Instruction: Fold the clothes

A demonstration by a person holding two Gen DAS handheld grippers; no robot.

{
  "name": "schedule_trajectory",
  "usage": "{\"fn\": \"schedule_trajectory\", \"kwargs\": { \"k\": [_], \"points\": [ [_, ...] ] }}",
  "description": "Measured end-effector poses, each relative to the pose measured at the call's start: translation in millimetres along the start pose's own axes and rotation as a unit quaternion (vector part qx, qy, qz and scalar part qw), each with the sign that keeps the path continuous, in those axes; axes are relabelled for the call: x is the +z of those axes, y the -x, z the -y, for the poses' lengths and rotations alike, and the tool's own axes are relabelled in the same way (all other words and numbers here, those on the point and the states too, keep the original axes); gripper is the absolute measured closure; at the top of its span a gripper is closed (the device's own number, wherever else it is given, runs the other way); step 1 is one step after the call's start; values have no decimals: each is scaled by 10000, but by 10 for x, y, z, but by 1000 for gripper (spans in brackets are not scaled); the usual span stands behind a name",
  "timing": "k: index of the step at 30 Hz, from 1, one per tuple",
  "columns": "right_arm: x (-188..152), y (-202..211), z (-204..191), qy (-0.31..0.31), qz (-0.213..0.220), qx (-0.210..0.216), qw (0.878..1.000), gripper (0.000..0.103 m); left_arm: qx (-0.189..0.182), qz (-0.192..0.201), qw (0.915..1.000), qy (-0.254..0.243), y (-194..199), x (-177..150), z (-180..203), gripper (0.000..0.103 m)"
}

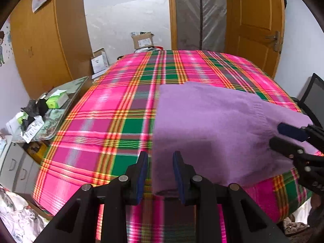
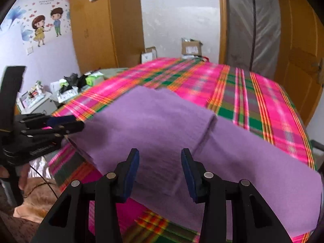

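Observation:
A purple knit garment [image 1: 212, 125] [image 2: 162, 121] lies folded on a bed covered by a pink and green plaid sheet [image 1: 113, 105] [image 2: 263, 101], near the bed's front edge. My left gripper [image 1: 160, 162] is open at the garment's left front corner, and the cloth edge runs between its blue-padded fingers. In the right wrist view the left gripper [image 2: 66, 123] shows at that same corner. My right gripper [image 2: 160, 158] is open just above the garment's front part, with a fold line ahead of it. From the left wrist view, the right gripper [image 1: 283, 139] hovers at the garment's right end.
A side table [image 1: 77, 83] left of the bed holds a green tissue box [image 1: 56, 99] and clutter. Cardboard boxes [image 1: 142, 40] stand past the far edge. A wooden door [image 1: 257, 20] and a dark chair [image 1: 311, 93] are on the right. Loose cloth [image 1: 18, 212] lies at lower left.

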State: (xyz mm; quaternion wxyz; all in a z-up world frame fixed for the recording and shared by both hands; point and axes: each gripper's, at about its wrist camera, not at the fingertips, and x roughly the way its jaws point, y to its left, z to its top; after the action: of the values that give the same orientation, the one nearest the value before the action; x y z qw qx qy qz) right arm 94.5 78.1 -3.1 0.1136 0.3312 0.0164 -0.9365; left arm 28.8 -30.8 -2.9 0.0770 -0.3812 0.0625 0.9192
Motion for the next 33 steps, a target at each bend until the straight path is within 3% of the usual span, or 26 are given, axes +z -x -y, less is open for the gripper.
{"fn": "schedule_trajectory", "kwargs": {
  "k": [8,19,24,29,33],
  "points": [
    [110,-70,-325,444,125,90,9989,58,77,-68,9999,-38,-74,10,-99,77],
    [34,-396,-398,488,-432,-25,9979,58,145,-153,9997,82,-125,-42,-268,77],
    [42,-400,-431,539,-451,-85,9975,58,92,-179,9997,134,-161,-37,-333,77],
    [86,-358,-517,603,-279,73,9978,58,-434,-380,9968,551,-237,1,-535,77],
    [130,-391,-621,686,-206,249,9971,55,-818,-622,9880,1151,-366,34,-817,72]
  ]
}}
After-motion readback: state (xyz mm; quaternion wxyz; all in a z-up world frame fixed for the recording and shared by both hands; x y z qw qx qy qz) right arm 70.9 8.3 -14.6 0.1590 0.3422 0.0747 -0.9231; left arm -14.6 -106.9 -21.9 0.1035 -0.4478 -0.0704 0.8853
